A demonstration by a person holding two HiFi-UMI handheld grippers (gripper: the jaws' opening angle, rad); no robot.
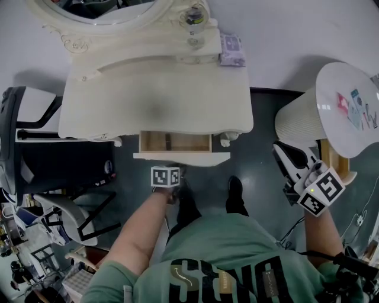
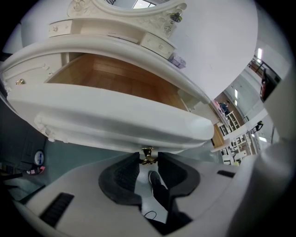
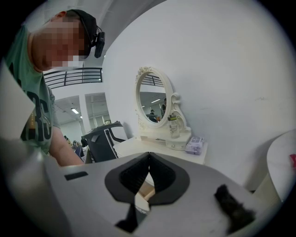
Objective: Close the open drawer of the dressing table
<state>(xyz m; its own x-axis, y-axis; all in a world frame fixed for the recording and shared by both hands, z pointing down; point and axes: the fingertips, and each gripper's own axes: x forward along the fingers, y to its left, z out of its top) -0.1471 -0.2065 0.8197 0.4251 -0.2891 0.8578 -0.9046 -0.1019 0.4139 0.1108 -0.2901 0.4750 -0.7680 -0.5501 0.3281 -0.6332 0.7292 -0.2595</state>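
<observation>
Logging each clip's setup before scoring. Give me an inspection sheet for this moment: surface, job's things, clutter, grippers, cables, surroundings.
Surface: cream table, main top bare; oval mirror at the back.
Job's things: drawer open, wood inside; gold knob on its front.
Clutter: purple box and bottle on the back shelf.
Grippers: left gripper looks closed on the knob; right gripper shut, empty, off to the right.
Cables: thin cable on the floor.
Surroundings: black chair left, round side table right, dark floor.
</observation>
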